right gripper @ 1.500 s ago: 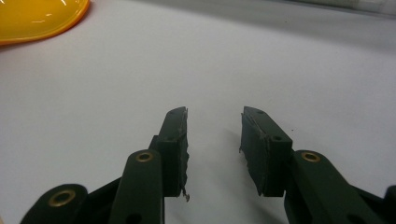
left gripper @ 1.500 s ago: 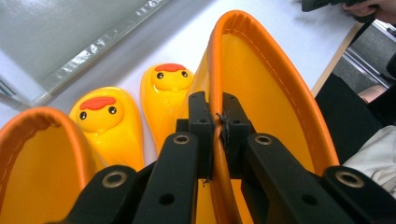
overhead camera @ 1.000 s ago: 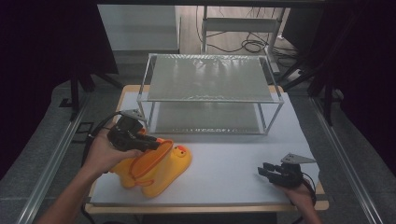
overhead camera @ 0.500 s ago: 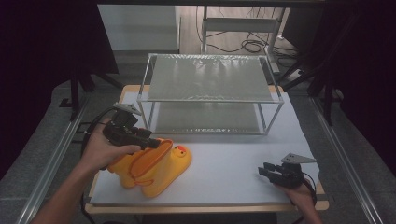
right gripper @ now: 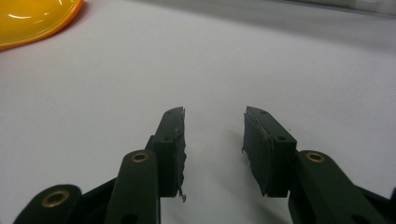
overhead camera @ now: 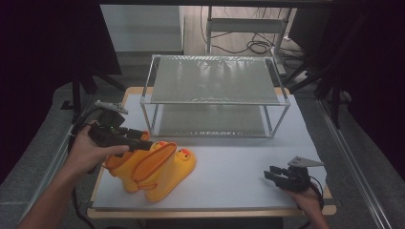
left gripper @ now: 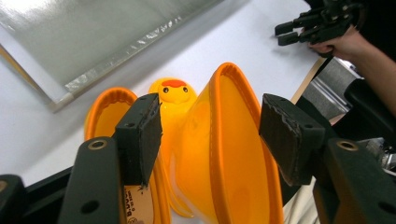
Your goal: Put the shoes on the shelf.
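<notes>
Left hand-held gripper (left gripper: 208, 135): jaws have just been opening, now apart, straddling the rim of the nearer yellow boot (left gripper: 233, 154) without pressing it (pair lies on its side directly ahead, shafts pointing back at it). Right hand-held gripper (overhead camera: 282, 177) apart, empty, well off across the table (overhead camera: 239, 157).

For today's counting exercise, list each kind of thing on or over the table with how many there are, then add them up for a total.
Yellow boots: 2
Wire shelf rack: 1
Hand-held grippers: 2, the left gripper and the right gripper
Table: 1
Total: 6
</notes>
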Motion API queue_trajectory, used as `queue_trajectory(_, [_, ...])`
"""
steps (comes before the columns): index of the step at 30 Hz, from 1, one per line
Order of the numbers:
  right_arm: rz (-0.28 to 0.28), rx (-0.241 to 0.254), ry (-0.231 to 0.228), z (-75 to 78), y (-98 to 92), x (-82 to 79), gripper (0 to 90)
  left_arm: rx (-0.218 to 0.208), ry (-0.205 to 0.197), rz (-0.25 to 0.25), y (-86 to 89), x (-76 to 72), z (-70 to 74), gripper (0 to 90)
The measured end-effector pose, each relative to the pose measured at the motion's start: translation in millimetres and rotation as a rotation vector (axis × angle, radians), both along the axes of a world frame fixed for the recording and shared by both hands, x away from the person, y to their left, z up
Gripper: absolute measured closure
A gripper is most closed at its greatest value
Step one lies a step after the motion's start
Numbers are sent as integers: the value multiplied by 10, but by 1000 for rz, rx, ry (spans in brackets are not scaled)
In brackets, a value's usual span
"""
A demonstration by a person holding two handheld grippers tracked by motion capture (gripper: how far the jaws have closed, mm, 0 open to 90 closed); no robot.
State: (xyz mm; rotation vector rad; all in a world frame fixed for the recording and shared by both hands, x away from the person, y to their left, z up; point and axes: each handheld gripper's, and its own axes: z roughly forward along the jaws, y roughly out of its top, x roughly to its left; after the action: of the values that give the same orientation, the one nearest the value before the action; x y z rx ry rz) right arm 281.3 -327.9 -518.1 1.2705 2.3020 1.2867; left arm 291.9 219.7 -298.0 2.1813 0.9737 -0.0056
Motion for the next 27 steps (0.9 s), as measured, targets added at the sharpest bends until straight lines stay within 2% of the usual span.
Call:
queue_trajectory(4, [0, 1, 1, -1, 5, 1, 579, 10, 13, 9, 59, -12, 8, 394])
queue_trajectory(11, [2, 1, 7, -4, 6, 3, 579, 25, 77, 17, 117, -6, -142, 385])
queue_trajectory(13, [0, 2, 13, -2, 9, 1, 579, 36, 109, 7, 120, 5, -170, 346])
queue_trajectory(14, [1, 2, 11, -3, 8, 3, 579, 43, 111, 8, 117, 7, -182, 319])
queue_trajectory(18, [1, 0, 11, -4, 10, 7, 579, 73, 132, 9, 84, 22, -237, 273])
queue_trajectory(20, [2, -1, 11, -4, 13, 7, 579, 74, 150, 0, 62, 34, -282, 256])
queue_trajectory(27, [2, 1, 12, -6, 10, 12, 579, 109, 193, -17, -75, 72, -433, 259])
